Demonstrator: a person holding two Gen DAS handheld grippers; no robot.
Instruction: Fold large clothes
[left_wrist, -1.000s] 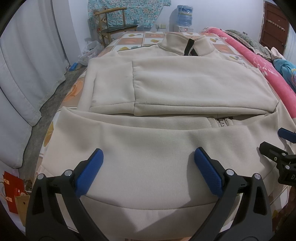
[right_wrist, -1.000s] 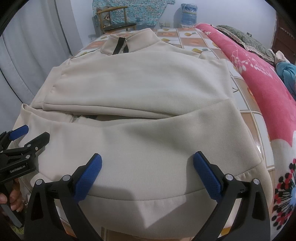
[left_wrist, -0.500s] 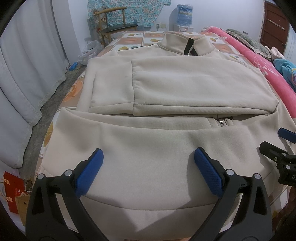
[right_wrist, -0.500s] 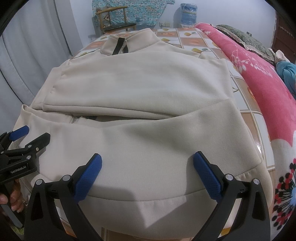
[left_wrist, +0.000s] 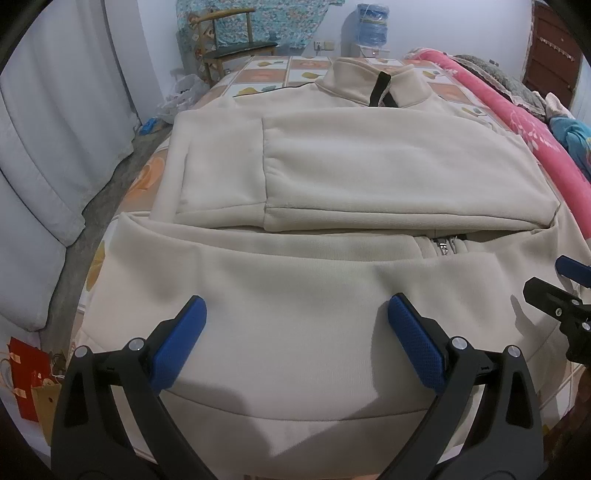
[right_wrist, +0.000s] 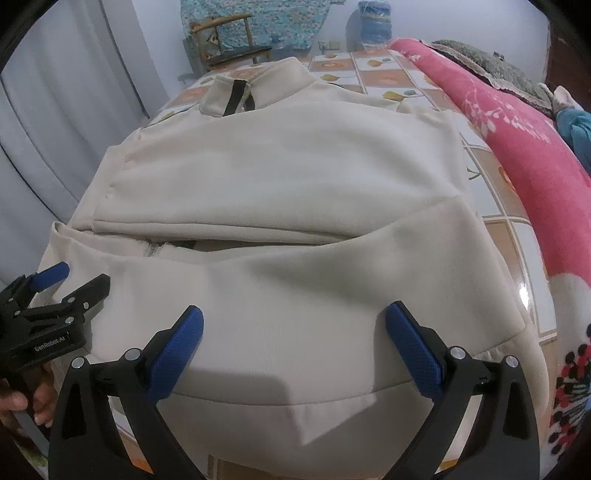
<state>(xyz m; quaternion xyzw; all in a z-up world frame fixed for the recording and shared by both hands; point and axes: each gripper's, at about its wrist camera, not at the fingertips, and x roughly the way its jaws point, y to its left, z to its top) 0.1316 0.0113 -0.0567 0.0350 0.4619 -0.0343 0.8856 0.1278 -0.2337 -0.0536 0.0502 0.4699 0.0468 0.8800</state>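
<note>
A large cream zip-up sweatshirt (left_wrist: 332, 288) lies on the bed, collar at the far end, sleeves folded across the chest and the bottom part folded up toward them. It fills the right wrist view too (right_wrist: 295, 184). My left gripper (left_wrist: 295, 325) is open and empty, hovering over the near left part of the hem. My right gripper (right_wrist: 293, 332) is open and empty over the near right part. Each gripper shows at the edge of the other's view: the right gripper (left_wrist: 565, 295) and the left gripper (right_wrist: 55, 291).
The bed has a tiled-pattern sheet (right_wrist: 495, 206). A pink floral blanket (right_wrist: 535, 155) runs along the right side. Grey curtains (left_wrist: 48, 147) hang at the left. A wooden chair (left_wrist: 229, 40) and a water bottle (left_wrist: 369, 22) stand beyond the bed. Red bags (left_wrist: 26, 384) sit on the floor.
</note>
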